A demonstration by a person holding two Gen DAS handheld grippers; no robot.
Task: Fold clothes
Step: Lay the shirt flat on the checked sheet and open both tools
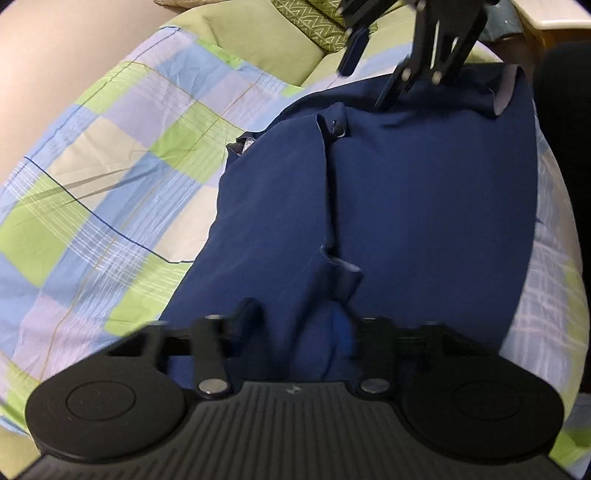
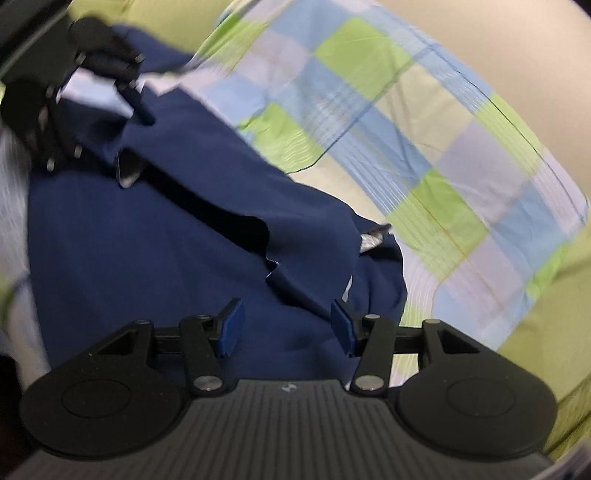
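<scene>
Navy fabric fills the left wrist view: a dark blue garment [image 1: 424, 192] lies spread on a checked bedsheet [image 1: 110, 177] of green, blue and lilac squares, running from 6 o'clock up to about 1 o'clock. A long fold line runs up its middle. The left gripper [image 1: 299, 332] sits at 6 o'clock with a bunched ridge of the cloth rising between its fingers, which are spread apart (whether they press the cloth cannot be told). At 12 to 1 o'clock the right gripper [image 1: 369, 85] reaches down onto the garment's far edge. A green patterned pillow [image 1: 314, 26] lies at 12 o'clock.

Right wrist view: the right gripper [image 2: 287, 328] is at 6 o'clock, blue pads wide apart above the cloth, holding nothing. The garment [image 2: 129, 240] spreads from centre to 9 o'clock, the sheet [image 2: 424, 147] from 12 to 4 o'clock. The left gripper [image 2: 127, 122] is at 10 o'clock on the cloth
</scene>
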